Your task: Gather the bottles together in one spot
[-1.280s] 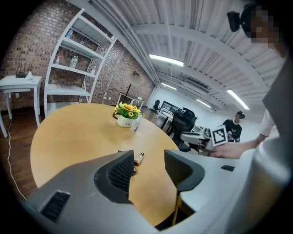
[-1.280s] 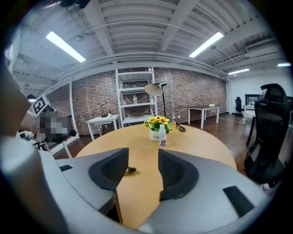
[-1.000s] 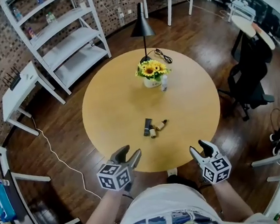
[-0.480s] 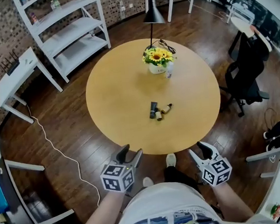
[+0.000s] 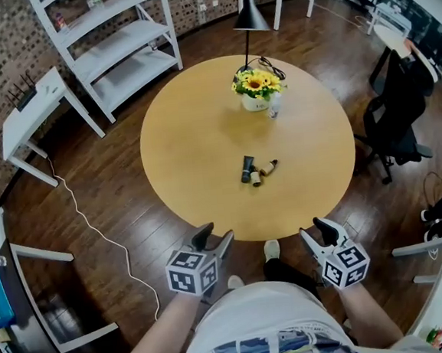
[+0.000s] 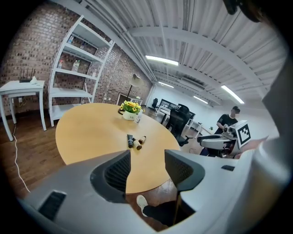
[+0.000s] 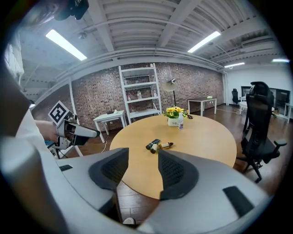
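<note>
Off the table's (image 5: 194, 136) near edge, left gripper (image 5: 215, 235) and right gripper (image 5: 316, 231) are hovering, jaws standing wide with nothing between them. Three small bottles (image 5: 256, 178) are lying close together near the table's middle. A fourth bottle (image 5: 275, 109) is standing beside the flowers (image 5: 257, 83) at the far edge.

Bottles (image 5: 256, 170) lie bunched on the round table (image 5: 188, 148); left tongs (image 5: 215, 235) and right tongs (image 5: 315, 231) hover off its near edge.
</note>
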Action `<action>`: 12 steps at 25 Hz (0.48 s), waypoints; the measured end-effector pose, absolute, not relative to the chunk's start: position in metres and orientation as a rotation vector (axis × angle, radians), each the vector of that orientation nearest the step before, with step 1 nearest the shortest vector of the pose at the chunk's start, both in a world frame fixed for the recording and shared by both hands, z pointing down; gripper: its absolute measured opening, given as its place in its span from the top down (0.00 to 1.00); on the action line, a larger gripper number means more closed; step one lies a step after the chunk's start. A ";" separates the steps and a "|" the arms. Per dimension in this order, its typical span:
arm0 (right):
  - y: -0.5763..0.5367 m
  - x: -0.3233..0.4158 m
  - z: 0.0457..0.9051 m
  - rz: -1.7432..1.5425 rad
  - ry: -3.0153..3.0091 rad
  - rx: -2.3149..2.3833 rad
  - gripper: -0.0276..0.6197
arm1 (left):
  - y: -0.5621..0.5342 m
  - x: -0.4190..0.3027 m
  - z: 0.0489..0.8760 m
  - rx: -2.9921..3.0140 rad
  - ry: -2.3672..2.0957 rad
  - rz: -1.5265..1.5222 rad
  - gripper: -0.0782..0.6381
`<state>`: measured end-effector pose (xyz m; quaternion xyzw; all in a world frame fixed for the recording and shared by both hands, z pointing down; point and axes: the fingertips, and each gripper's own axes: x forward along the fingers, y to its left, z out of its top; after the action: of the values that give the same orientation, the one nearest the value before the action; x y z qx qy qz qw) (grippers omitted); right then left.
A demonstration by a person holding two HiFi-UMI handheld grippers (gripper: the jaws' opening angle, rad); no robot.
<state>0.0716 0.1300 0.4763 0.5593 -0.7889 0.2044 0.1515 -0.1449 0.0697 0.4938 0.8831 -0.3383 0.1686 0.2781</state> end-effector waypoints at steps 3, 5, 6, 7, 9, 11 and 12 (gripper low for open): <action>0.118 0.088 0.477 0.593 -2.271 1.606 0.61 | 0.055 -0.126 0.504 2.360 -0.899 0.477 0.60; 0.108 0.102 0.478 0.600 -2.275 1.609 0.61 | 0.039 -0.112 0.515 2.344 -0.910 0.506 0.60; 0.102 0.111 0.479 0.604 -2.277 1.608 0.61 | 0.029 -0.106 0.522 2.332 -0.920 0.525 0.60; 0.096 0.120 0.480 0.609 -2.279 1.607 0.61 | 0.019 -0.099 0.530 2.318 -0.931 0.548 0.60; 0.083 0.139 0.481 0.622 -2.283 1.601 0.61 | -0.005 -0.084 0.546 2.288 -0.953 0.602 0.60; 0.069 0.158 0.483 0.634 -2.283 1.593 0.61 | -0.029 -0.068 0.566 2.257 -0.961 0.657 0.60; 0.063 0.167 0.484 0.638 -2.282 1.587 0.61 | -0.040 -0.059 0.576 2.240 -0.951 0.679 0.60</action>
<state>0.1672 0.0628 0.4839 0.5507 -0.7918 0.2215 0.1441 -0.0591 -0.0401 0.5760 0.8450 -0.3588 0.2561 0.3028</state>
